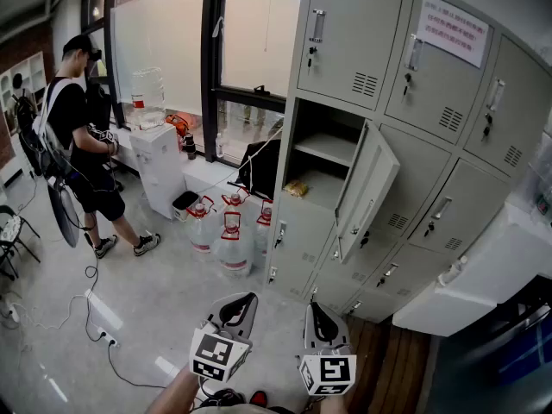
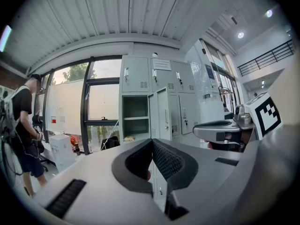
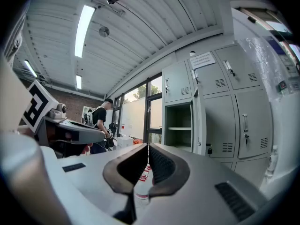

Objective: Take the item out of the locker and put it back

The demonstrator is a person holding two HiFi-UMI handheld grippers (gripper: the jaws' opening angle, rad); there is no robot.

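Item (image 1: 296, 188), small and yellowish, is in neither gripper. Nearest the head camera, the left gripper (image 1: 249, 297) and the right gripper (image 1: 312, 306) are held side by side low in the head view, both aimed toward the locker (image 1: 328, 67) and well short of it. In the left gripper view the left gripper's (image 2: 151, 141) 2 jaws meet at their tips with nothing between them. In the right gripper view the right gripper's (image 3: 147, 146) jaws are likewise pressed together and empty. Beyond them is bare grey floor (image 1: 164, 300), and then a cluster of clear water jugs (image 1: 231, 240) with red handles stands on the floor, just left of the locker's foot. Behind the jugs, 1 locker compartment stands open, its door (image 1: 366, 188) swung out to the right. A shelf (image 1: 323, 149) splits this compartment, and the item lies on the compartment's bottom, below that shelf, near the front left corner; it also shows there in the left gripper view (image 2: 129, 137). Left of the locker, a white dispenser (image 1: 159, 166) stands under the window (image 1: 250, 46). Farthest left, a person (image 1: 82, 145) in black stands side-on to the camera.
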